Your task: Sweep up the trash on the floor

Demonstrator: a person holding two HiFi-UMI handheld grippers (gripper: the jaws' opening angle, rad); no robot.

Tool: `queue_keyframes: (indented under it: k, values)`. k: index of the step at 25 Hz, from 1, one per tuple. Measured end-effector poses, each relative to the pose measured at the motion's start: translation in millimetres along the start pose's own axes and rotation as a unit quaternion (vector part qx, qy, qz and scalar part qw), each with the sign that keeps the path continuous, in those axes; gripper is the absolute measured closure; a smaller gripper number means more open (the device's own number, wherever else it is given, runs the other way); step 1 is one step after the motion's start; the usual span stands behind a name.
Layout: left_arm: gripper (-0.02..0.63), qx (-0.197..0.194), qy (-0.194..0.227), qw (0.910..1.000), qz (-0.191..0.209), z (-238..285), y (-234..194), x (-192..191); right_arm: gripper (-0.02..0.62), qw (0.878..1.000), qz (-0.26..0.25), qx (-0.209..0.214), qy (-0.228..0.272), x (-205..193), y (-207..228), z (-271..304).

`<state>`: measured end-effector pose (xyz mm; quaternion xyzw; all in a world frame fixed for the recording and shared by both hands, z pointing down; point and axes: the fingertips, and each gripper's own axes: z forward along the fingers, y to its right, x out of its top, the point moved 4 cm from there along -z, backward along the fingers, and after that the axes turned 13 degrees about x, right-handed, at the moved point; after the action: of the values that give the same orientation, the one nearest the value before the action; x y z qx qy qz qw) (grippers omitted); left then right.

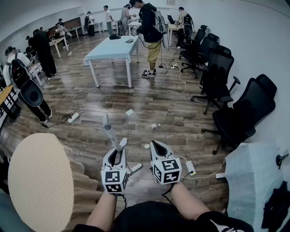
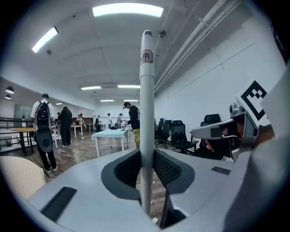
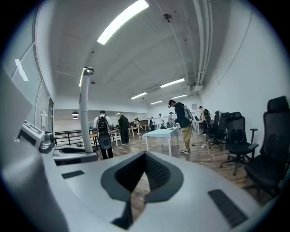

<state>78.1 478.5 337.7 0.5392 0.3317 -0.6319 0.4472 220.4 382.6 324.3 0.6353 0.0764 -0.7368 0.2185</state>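
Large open room with dark wood-plank floor [image 1: 181,113], white walls [image 1: 253,36], long ceiling strip lights [image 2: 128,10], a light-blue table [image 1: 113,49] mid-room, black office chairs [image 1: 217,72] along the right wall, desks [image 1: 59,41] far left, white cables [image 1: 152,89] trailing over the floor, and people [image 1: 149,27] standing about.

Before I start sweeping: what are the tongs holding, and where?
Left tongs clamp the broom handle near its lower end; right tongs hold nothing.
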Motion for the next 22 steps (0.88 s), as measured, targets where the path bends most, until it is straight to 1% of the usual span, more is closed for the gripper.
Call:
queue_keyframes:
  k: [5,10,14,20,22]
  values:
    - [0.522,-0.004,-0.006,1.0000,-0.006,8,-1,-7,0.581,1.000,0.008,-0.014,0.009,-4,9,4]
    - [0.522,-0.003,-0.012,0.9999,-0.003,17,-3,-10,0.581,1.000,0.025,-0.013,0.000,-12,15,12]
    - [0.522,-0.004,-0.016,0.9999,-0.006,22,-17,-12,0.581,0.999,0.025,-0.024,0.000,-11,10,24]
    - [0.522,-0.024,-0.015,0.9996,0.002,31,-32,-23,0.581,0.999,0.034,-0.007,-0.005,-19,1,44]
    - [0.522,-0.025,-0.016,0.9995,0.000,33,-44,-29,0.581,0.999,0.040,-0.011,-0.001,-23,-6,52]
